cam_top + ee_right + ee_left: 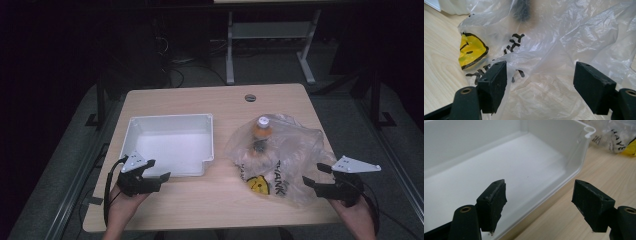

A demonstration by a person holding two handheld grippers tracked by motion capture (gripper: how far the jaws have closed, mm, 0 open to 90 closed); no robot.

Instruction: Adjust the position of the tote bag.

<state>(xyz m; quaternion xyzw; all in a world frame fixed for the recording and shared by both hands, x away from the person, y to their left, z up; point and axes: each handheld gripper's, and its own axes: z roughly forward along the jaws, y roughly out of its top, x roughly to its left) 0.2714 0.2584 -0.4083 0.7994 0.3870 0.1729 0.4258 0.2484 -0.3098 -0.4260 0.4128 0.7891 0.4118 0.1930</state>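
Plastic bag (554, 50) crumpled just ahead of wide-open right claw (540, 82), left claw (539, 202) open, straddling white bin (584, 147) wall

You are looking at a pale, light-wood-grain table (210, 197) with a small grey round grommet (250, 97) near its far edge. The bin (150, 124) on it is showing plain white, inside and out. The plastic bag (300, 145) is showing clear and colourless, printed with black lettering (515, 41) and a yellow smiley face (471, 50) outlined in black. Inside it, a bottle (262, 131) is showing orange with a white cap (263, 120). Your left gripper (156, 170) and right gripper (316, 175) are showing matte black, each topped with a grey plate.
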